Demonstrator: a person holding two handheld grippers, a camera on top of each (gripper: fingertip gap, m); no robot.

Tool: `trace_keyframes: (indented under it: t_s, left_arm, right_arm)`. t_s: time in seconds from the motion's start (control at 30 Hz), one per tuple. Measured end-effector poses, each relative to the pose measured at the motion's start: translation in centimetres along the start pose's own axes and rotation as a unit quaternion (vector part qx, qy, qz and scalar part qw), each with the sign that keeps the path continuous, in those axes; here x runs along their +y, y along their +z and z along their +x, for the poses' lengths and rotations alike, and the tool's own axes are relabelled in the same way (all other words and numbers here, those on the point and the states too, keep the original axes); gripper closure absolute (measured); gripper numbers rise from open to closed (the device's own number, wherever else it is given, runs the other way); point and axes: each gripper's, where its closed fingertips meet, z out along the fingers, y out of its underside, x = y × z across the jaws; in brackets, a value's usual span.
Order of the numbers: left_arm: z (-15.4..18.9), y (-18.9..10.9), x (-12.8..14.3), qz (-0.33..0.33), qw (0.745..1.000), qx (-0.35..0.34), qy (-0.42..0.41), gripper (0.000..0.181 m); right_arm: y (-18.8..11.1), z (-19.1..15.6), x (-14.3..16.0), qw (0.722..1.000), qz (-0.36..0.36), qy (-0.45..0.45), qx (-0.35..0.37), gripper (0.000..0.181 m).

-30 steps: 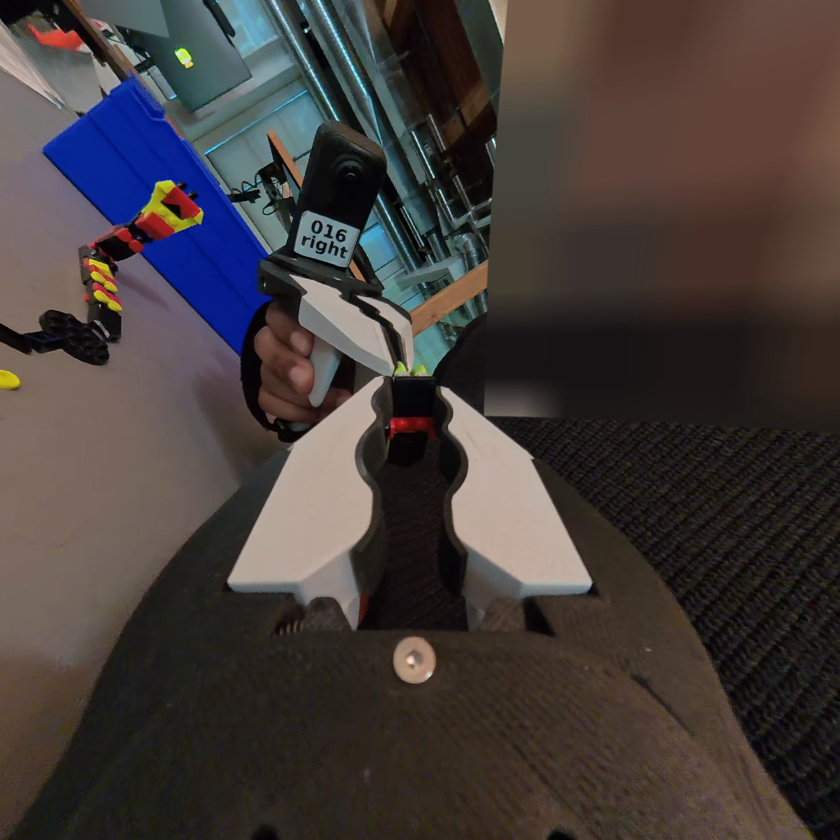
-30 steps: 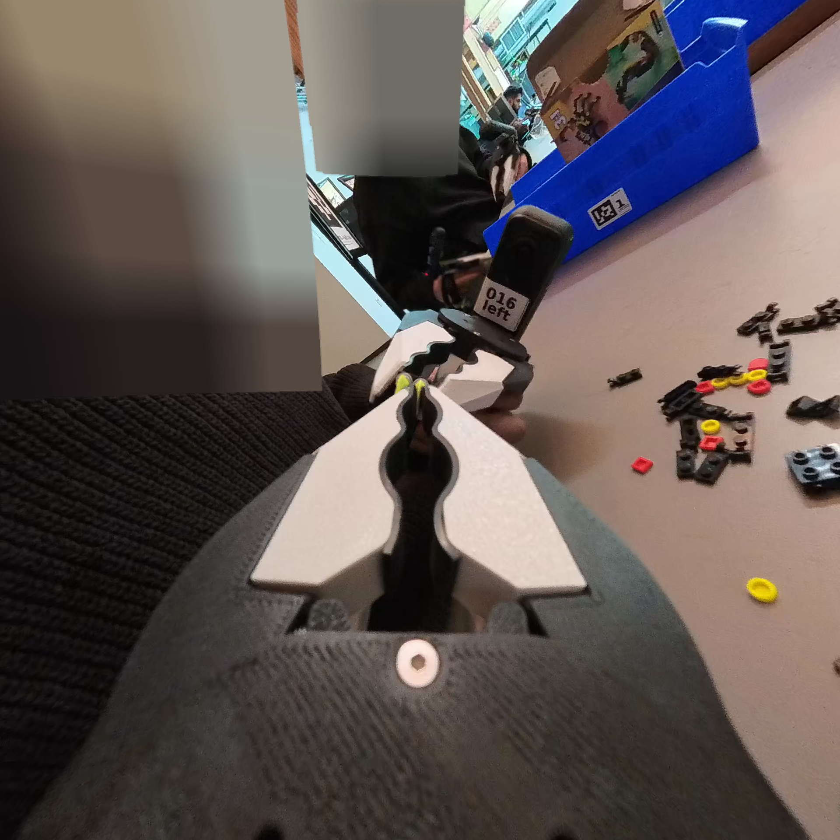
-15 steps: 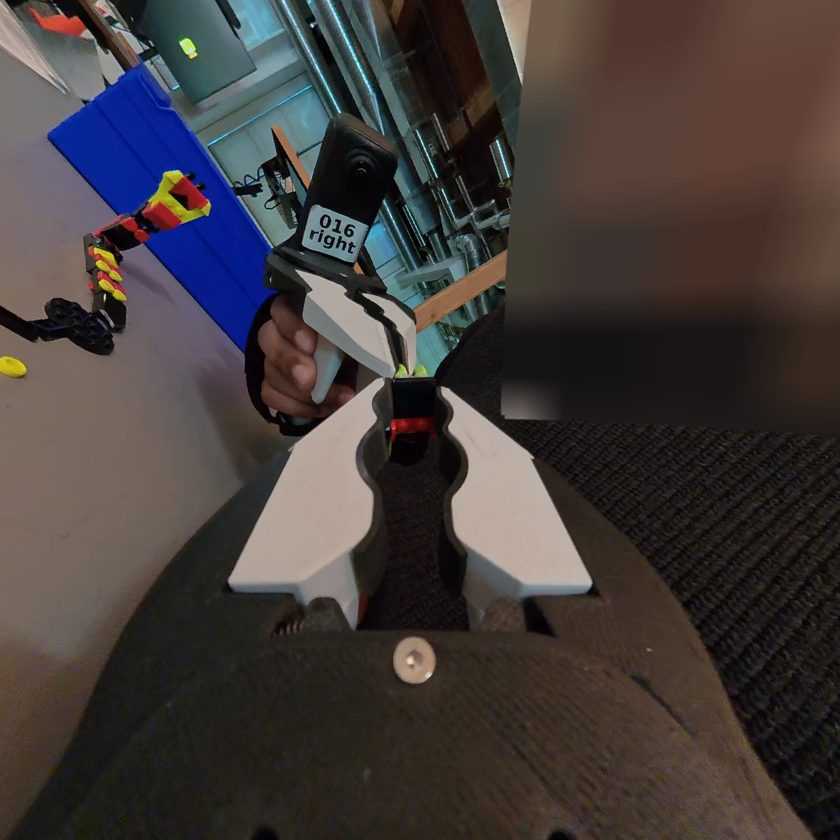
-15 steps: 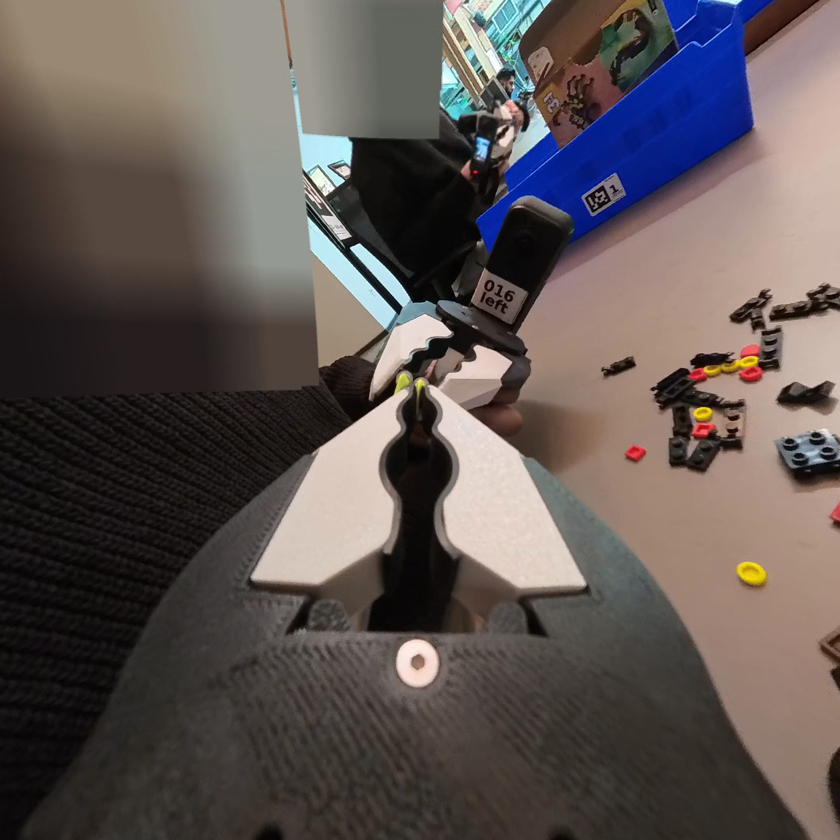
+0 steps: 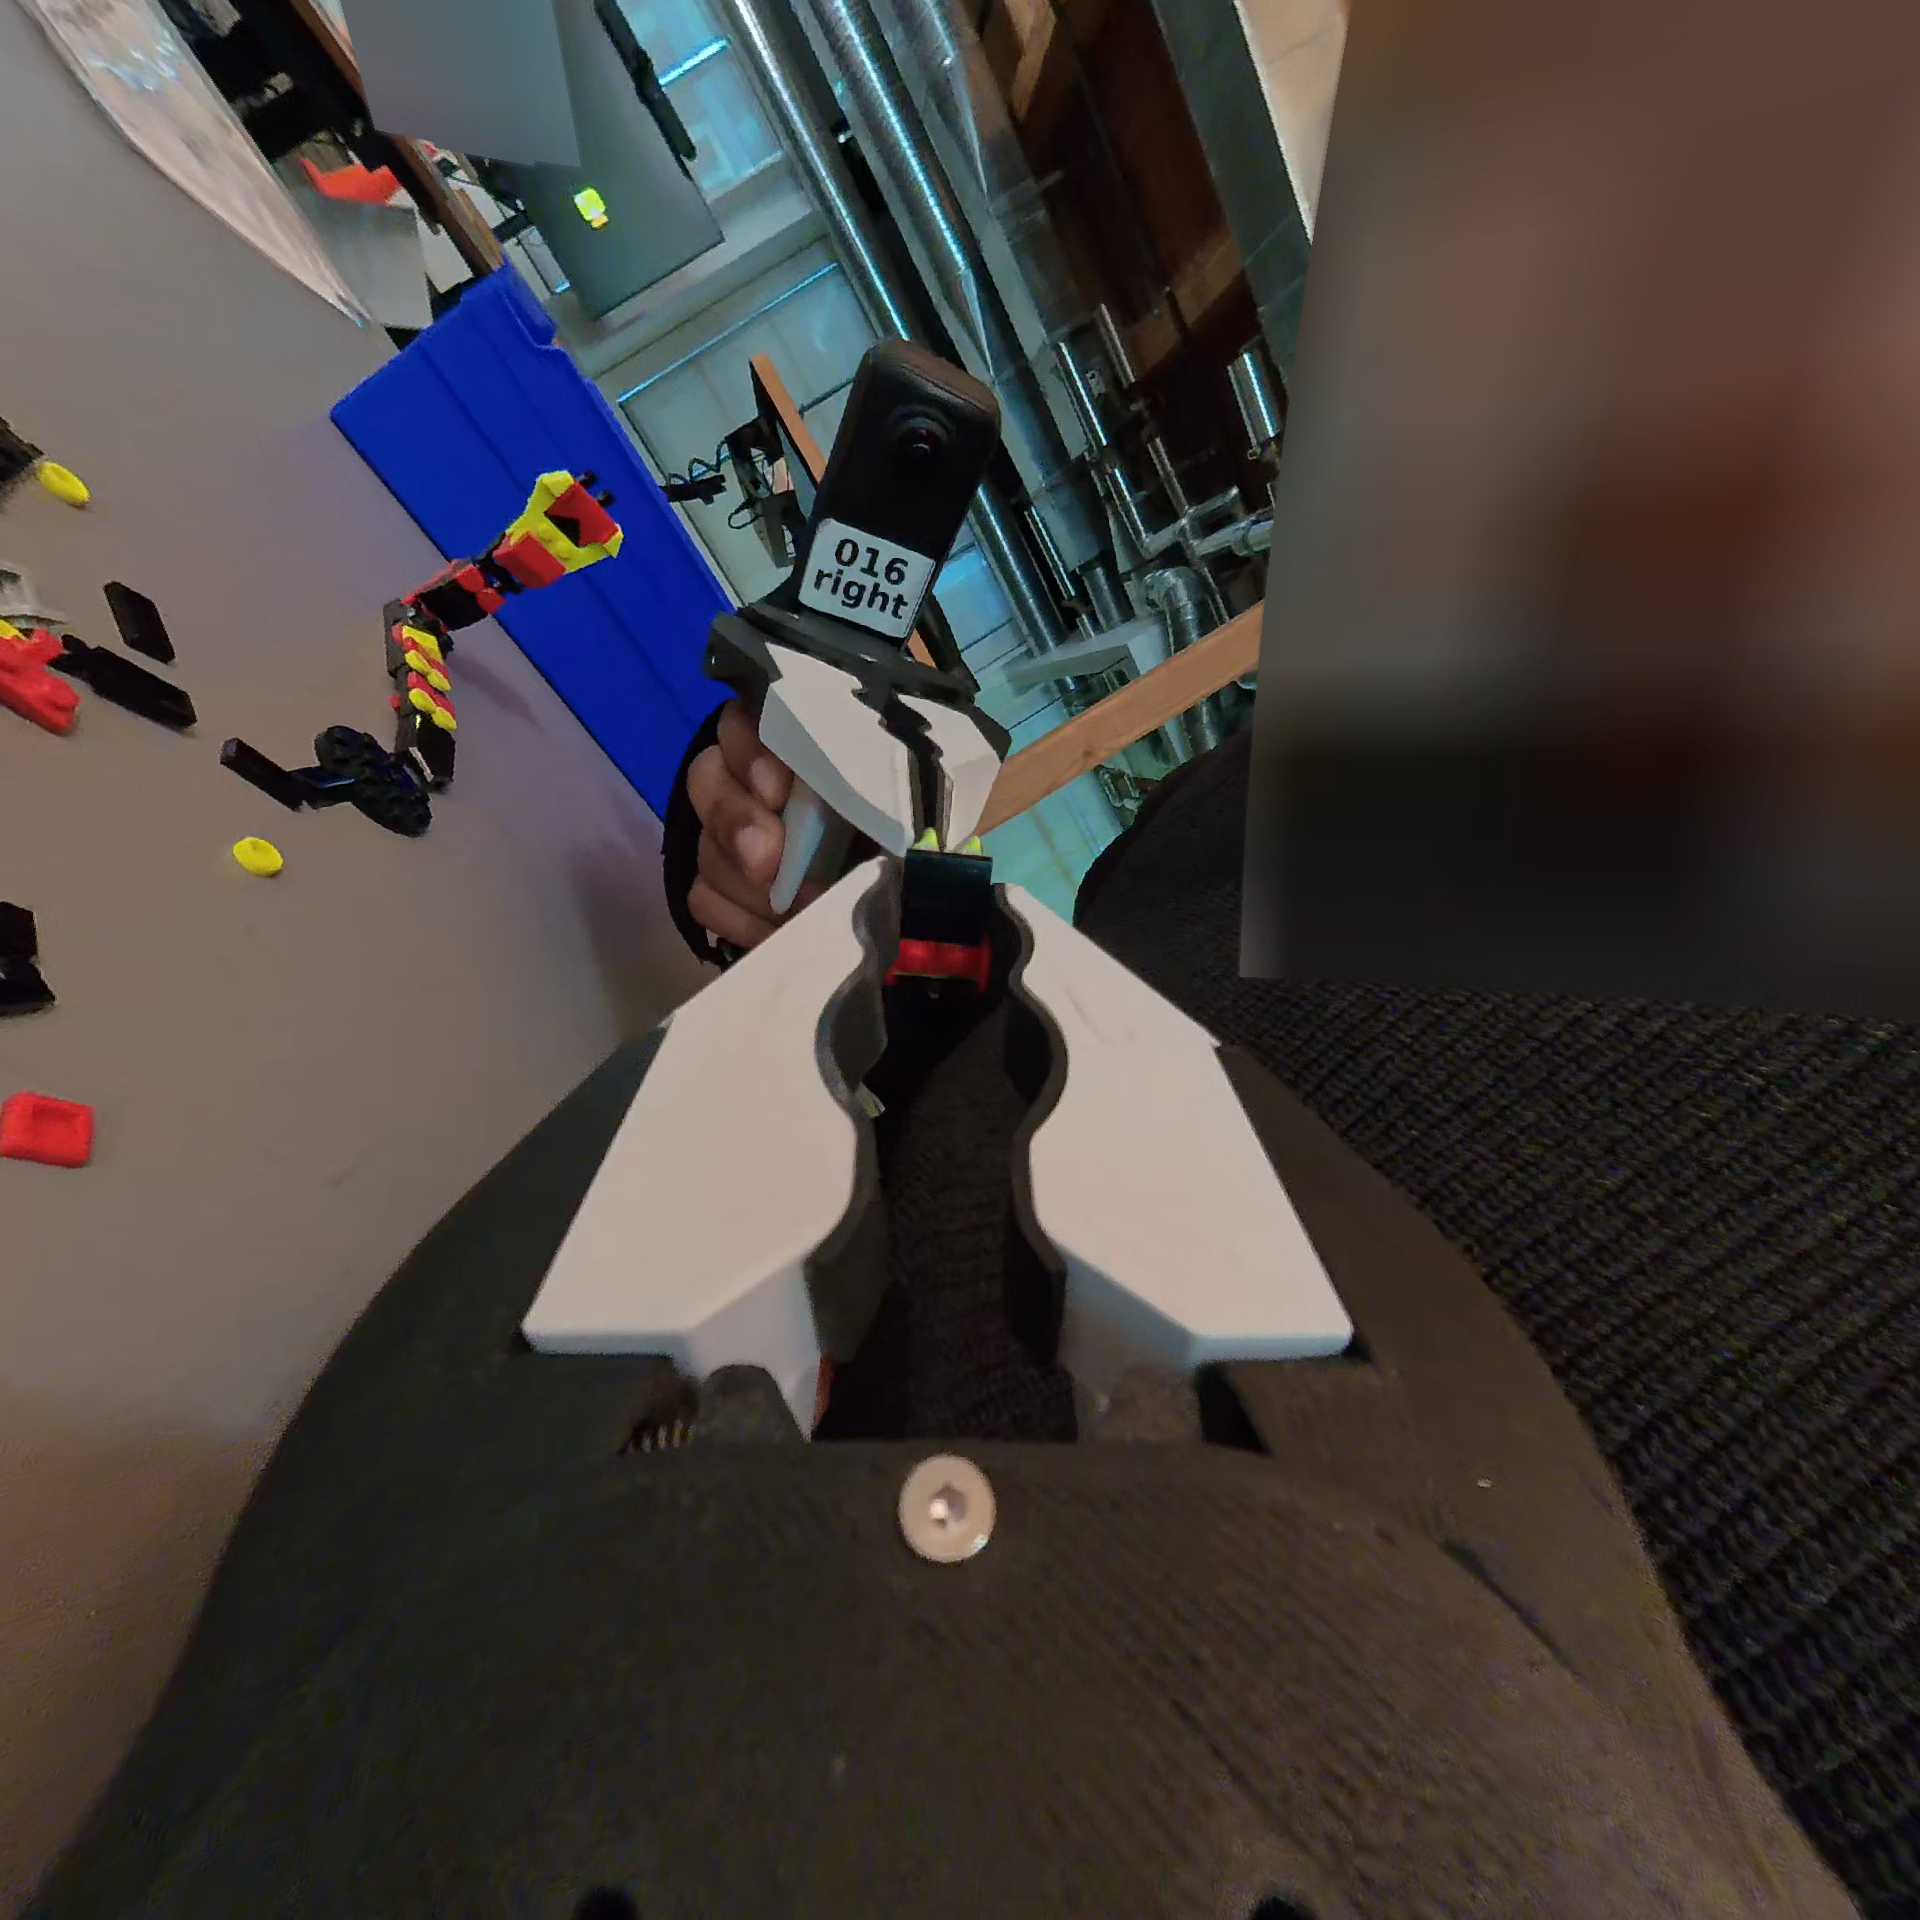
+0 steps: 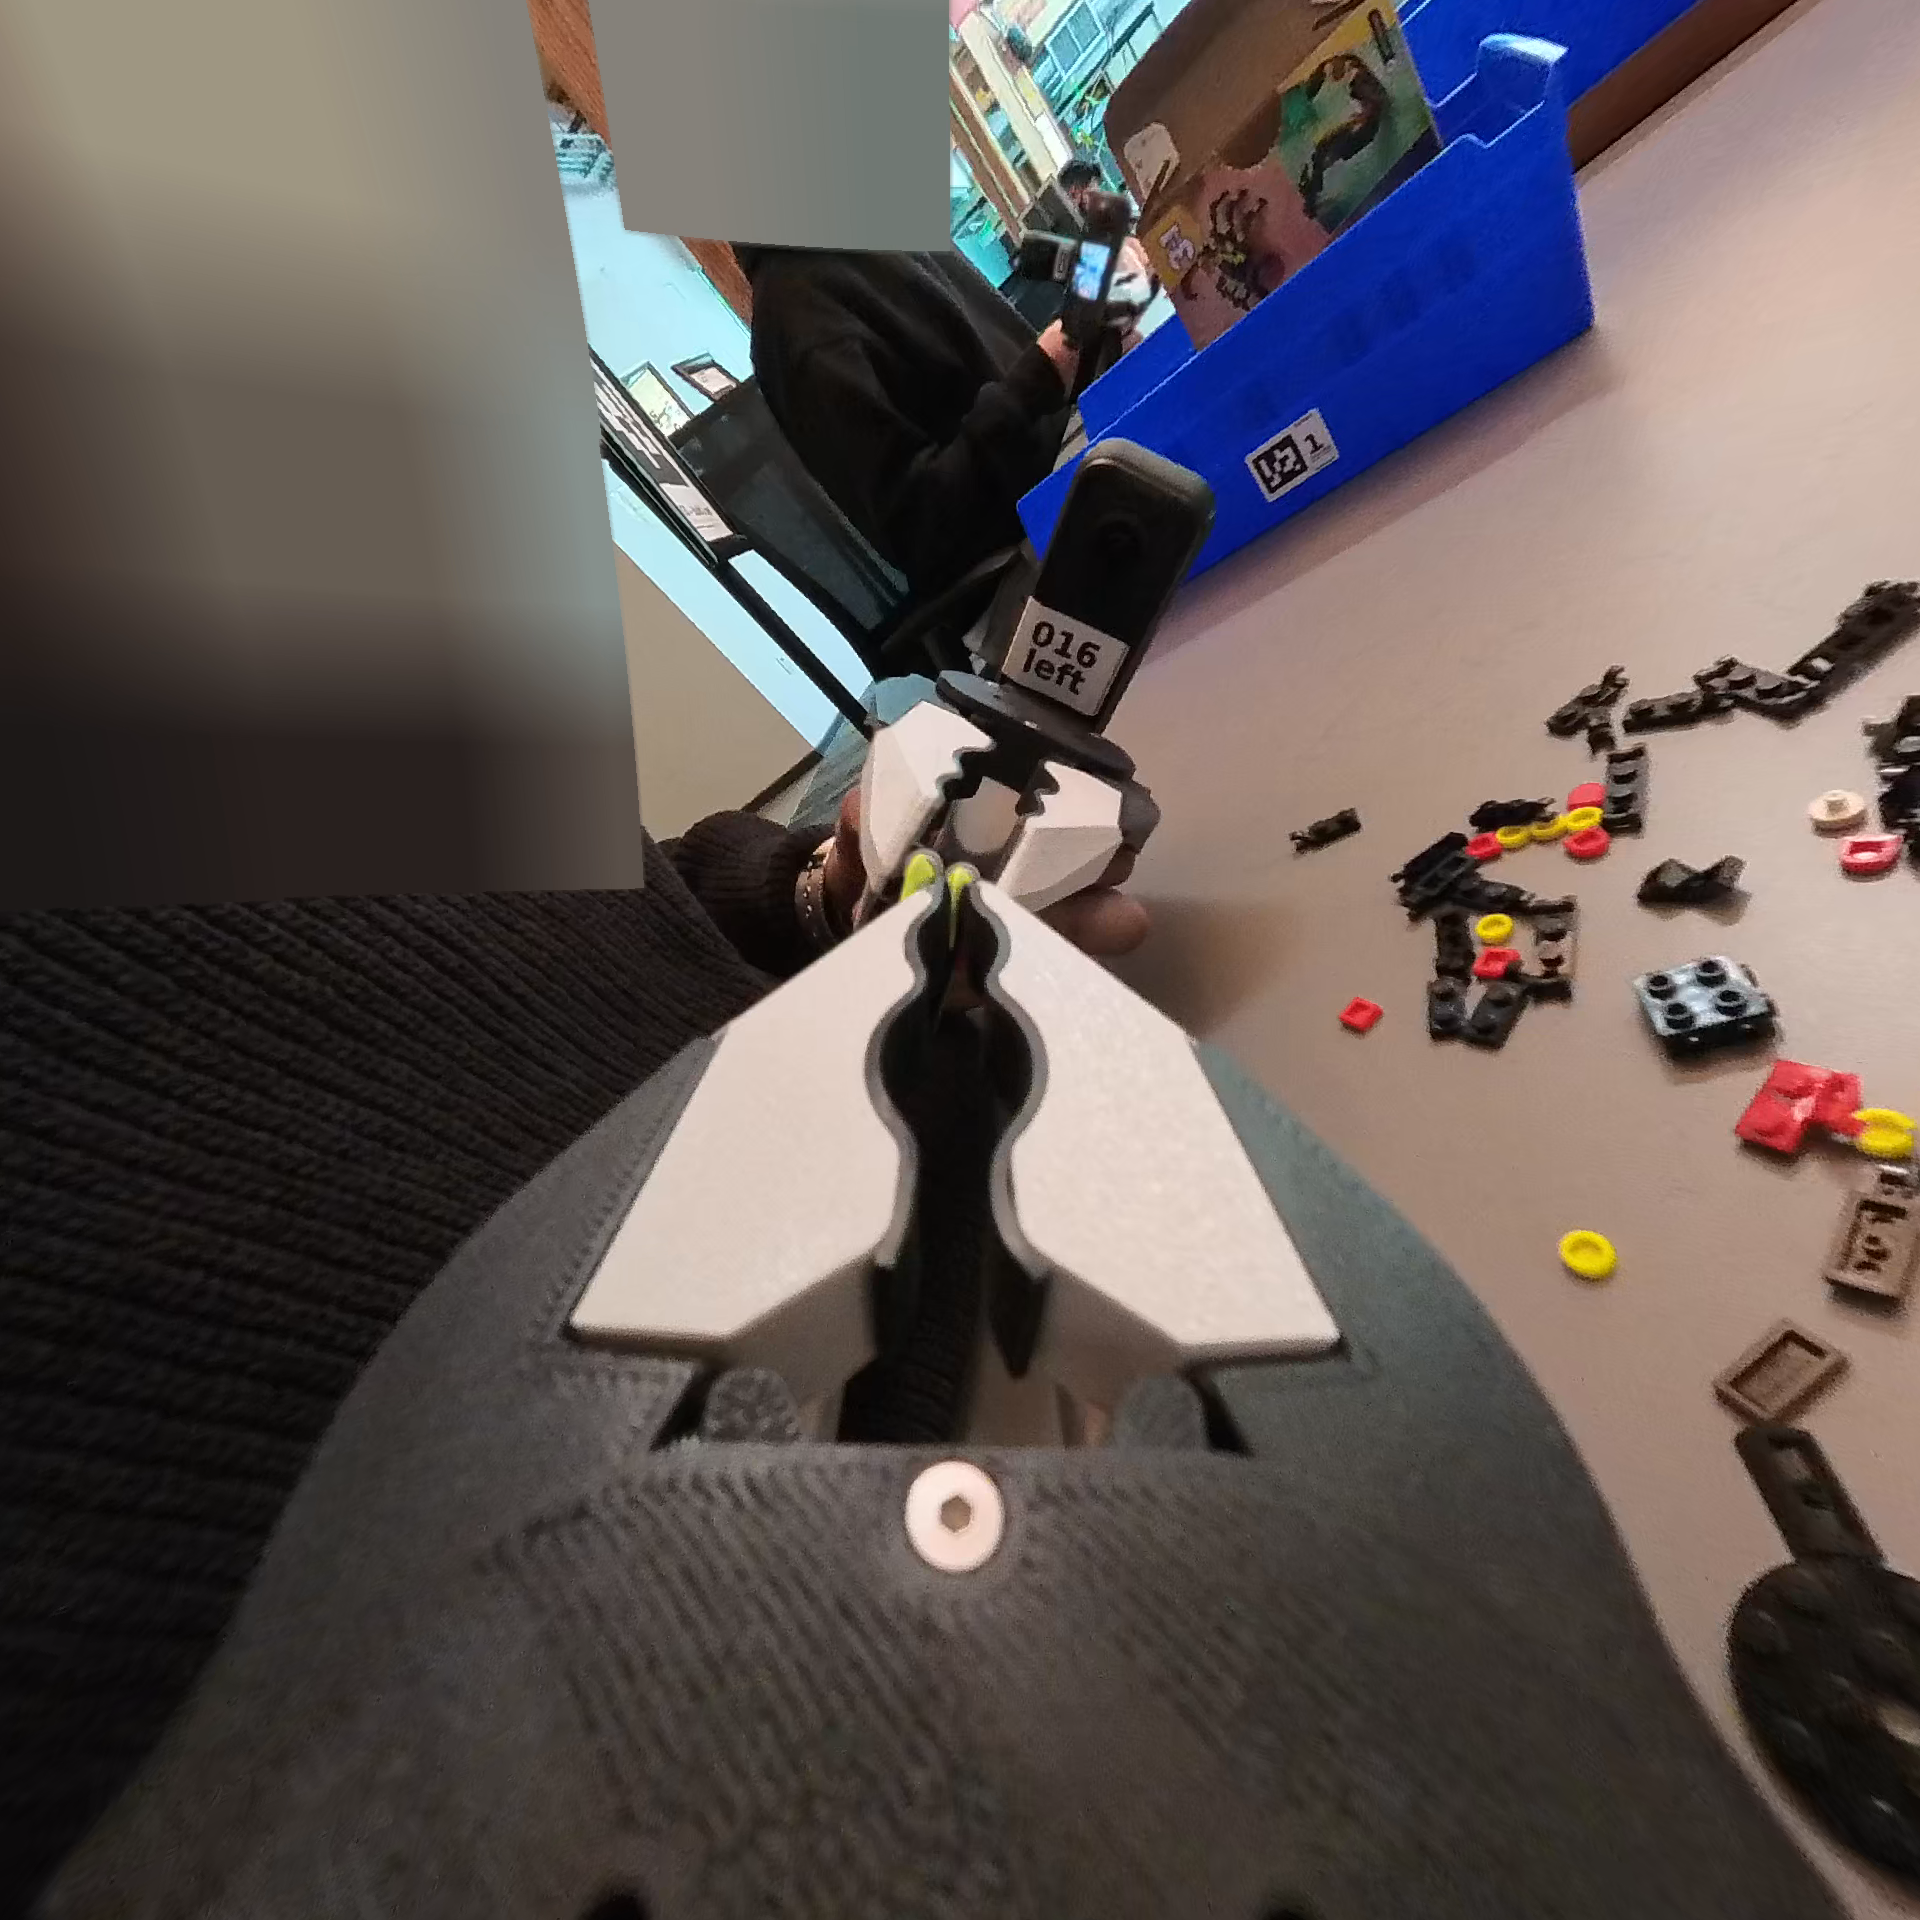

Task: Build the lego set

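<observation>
My left gripper [image 5: 943, 894] is shut on a small black and red lego piece [image 5: 940, 920] with two yellow-green spikes on its far end. My right gripper [image 6: 954, 902] is shut on a yellow-green spike [image 6: 948, 891] of that piece, tip to tip with the left gripper [image 6: 977, 831]. In the left wrist view the right gripper [image 5: 935, 800] points down onto the spikes. Both are held in the air in front of a black sweater. A part-built red, yellow and black model [image 5: 488, 592] stands on the table.
A blue bin [image 5: 540, 499] stands behind the model and holds a cardboard box [image 6: 1268, 156] in the right wrist view. Several loose black, red and yellow pieces [image 6: 1496, 935] lie on the grey table [image 6: 1455, 644]. A black round part [image 6: 1829, 1704] lies close at right. A person sits behind. Only a small space, under 4 cm, lies between the two pairs of fingers.
Both grippers, still joined at the small piece, have swung so that more of the table and its loose pieces shows. Neither grip has changed.
</observation>
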Motion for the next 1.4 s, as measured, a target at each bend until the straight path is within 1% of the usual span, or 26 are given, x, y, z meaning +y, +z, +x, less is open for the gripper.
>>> trace_keyframes:
  t_s: [0.2, 0.23, 0.3, 0.43, 0.6, 0.7, 0.8, 1.07, 1.17, 1.27, 1.4]
  left_arm:
    - [0.2, 0.0, 0.0, -0.001, 1.0, 0.006, 0.002, 0.168]
    - [0.3, 0.0, 0.0, 0.0, 1.0, 0.009, 0.004, 0.168]
    - [0.4, -0.1, -0.2, 0.005, 1.0, 0.011, 0.01, 0.168]
    - [0.6, -0.4, -0.5, 0.011, 1.0, 0.011, 0.026, 0.168]
    - [1.3, -0.5, -0.5, 0.01, 0.997, 0.017, 0.073, 0.169]
    - [1.3, -0.5, -0.1, -0.009, 0.994, 0.002, 0.112, 0.169]
    - [1.3, -0.4, 0.2, -0.023, 0.991, -0.008, 0.133, 0.169]
    - [1.1, -0.4, 0.2, -0.029, 0.99, -0.013, 0.136, 0.169]
    - [0.9, -0.4, 0.3, -0.031, 0.99, -0.015, 0.134, 0.169]
    - [0.8, -0.4, 0.4, -0.035, 0.991, -0.017, 0.132, 0.169]
    - [0.6, -0.4, 0.5, -0.041, 0.99, -0.021, 0.131, 0.169]
  right_arm:
    - [0.0, -0.2, -0.1, 1.0, 0.007, 0.012, -0.011, 0.181]
    - [0.0, -0.2, -0.3, 1.0, 0.011, 0.015, -0.011, 0.178]
    - [-0.4, 0.0, -0.9, 0.999, 0.031, 0.022, -0.01, 0.167]
    - [-1.1, -0.1, -1.8, 0.997, 0.06, 0.039, -0.023, 0.167]
    - [-0.2, -0.6, -0.7, 0.999, 0.027, 0.027, -0.028, 0.171]
    - [0.0, -1.0, -0.6, 0.999, 0.023, 0.018, -0.032, 0.173]
    - [0.0, -1.2, -0.7, 0.999, 0.023, 0.014, -0.039, 0.181]
    - [0.0, -1.1, -0.4, 0.999, 0.013, 0.007, -0.034, 0.181]
    - [-0.1, -1.0, -0.2, 1.0, 0.004, -0.01, -0.027, 0.177]
    - [0.0, -0.9, 0.2, 0.999, -0.013, -0.04, -0.01, 0.181]
    - [0.1, -0.8, 0.3, 0.998, -0.022, -0.056, 0.0, 0.181]
